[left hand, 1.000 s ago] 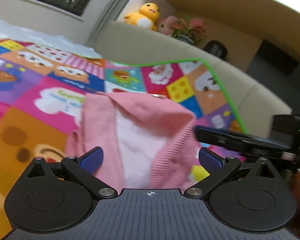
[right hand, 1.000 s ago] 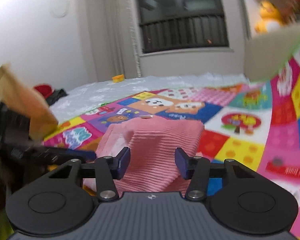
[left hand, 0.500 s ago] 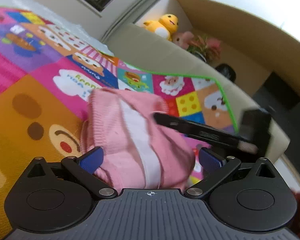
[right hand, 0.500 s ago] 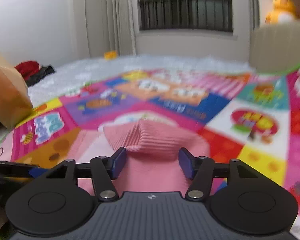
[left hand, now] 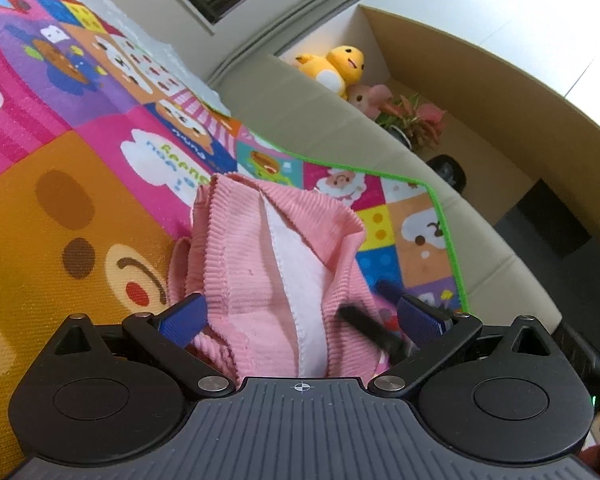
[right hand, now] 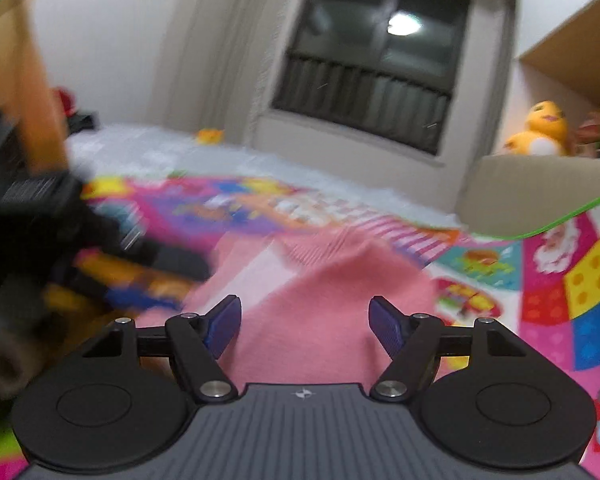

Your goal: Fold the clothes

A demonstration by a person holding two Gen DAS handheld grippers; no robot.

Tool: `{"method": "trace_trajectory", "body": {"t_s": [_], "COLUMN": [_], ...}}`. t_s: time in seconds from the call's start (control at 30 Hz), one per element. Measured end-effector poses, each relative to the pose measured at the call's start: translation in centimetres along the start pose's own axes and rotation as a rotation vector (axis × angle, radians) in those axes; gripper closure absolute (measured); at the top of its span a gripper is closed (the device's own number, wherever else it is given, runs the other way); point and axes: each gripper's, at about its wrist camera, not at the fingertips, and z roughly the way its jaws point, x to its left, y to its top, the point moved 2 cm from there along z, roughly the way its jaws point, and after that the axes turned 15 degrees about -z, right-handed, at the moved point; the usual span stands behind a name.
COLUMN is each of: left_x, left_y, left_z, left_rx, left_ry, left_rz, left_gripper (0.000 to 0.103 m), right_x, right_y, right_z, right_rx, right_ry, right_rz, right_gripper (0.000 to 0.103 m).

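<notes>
A pink ribbed knit garment with a white inner band lies bunched on the colourful play mat. My left gripper is wide open, low over the garment's near edge, with the cloth lying between its blue pads. A dark, blurred bar crosses in from the right over the cloth. In the right wrist view the pink garment fills the middle. My right gripper stands open just above it, holding nothing. The left gripper's body shows blurred at the left.
A beige padded barrier edges the mat's far side. Behind it sit a yellow plush toy, a potted plant and a big cardboard box. A dark window faces the right camera.
My right gripper's fingers have spread wider and it has swung over the garment. My left gripper stayed wide open and moved closer to the cloth, tilting to the right.
</notes>
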Motion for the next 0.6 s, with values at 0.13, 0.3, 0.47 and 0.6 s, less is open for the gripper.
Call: {"method": "trace_trajectory", "body": {"t_s": [0.13,0.3,0.47,0.6], "left_x": [0.4,-0.3,-5.8,-6.7], "left_y": [0.2,0.3,-0.7,-0.5], "left_z": [-0.3,-1.2,-1.7,2.1], "left_rx": [-0.009,-0.03,-0.036,0.063], "left_ry": [-0.032,-0.064,-0.111,-0.088], "left_rz": [-0.026,-0.012,0.169,0.117], "left_gripper": [0.0,0.0,0.0,0.0], "right_x": [-2.3,-3.5,-7.0,-9.0], "right_y": [2.0,2.0,-2.5,-6.8], "right_z": [0.8,0.2,-1.6,-1.8], "right_rx": [-0.002,0.022,0.091,0.153], "right_ry": [-0.02,0.012,-0.051,-0.081], "right_rz": [0.027,-0.019,0.082,0.208], "right_gripper": [0.032,0.032,0.021,0.02]}}
